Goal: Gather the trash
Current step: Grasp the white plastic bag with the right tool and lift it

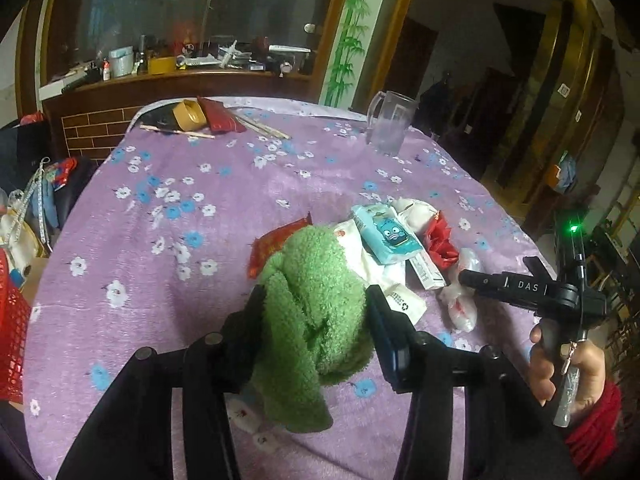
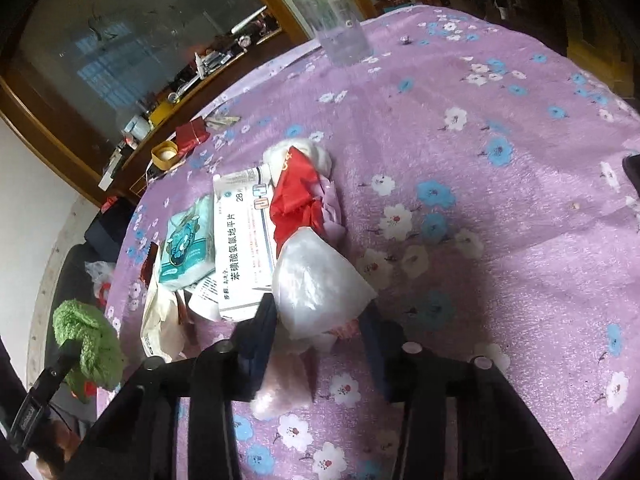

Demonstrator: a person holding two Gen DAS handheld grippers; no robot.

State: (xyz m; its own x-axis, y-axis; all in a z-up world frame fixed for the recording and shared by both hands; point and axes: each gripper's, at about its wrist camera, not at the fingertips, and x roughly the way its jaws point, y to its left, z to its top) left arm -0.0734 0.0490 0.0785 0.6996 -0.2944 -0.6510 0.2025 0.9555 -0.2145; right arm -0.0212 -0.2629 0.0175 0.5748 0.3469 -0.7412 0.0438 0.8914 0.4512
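My left gripper [image 1: 316, 312] is shut on a green fluffy cloth [image 1: 312, 292], held just above the purple flowered tablecloth [image 1: 192, 240]. Behind the cloth lies a pile of trash: a teal tissue pack [image 1: 386, 236], a white medicine box [image 2: 244, 240], a red wrapper [image 2: 296, 200] and a flat red packet [image 1: 276, 240]. At the pile's near end my right gripper [image 2: 320, 320] has its fingers on both sides of a crumpled white plastic bag [image 2: 316, 280] and presses on it. The left wrist view shows the right gripper [image 1: 472, 280] at the right, held by a hand [image 1: 568, 368].
A clear plastic jug [image 1: 390, 124] stands at the far right of the table. A yellow tape roll [image 1: 190, 114], a dark red pouch [image 1: 218, 118] and chopsticks [image 1: 264, 128] lie at the far edge. A red mesh basket [image 1: 12, 340] sits off the left edge.
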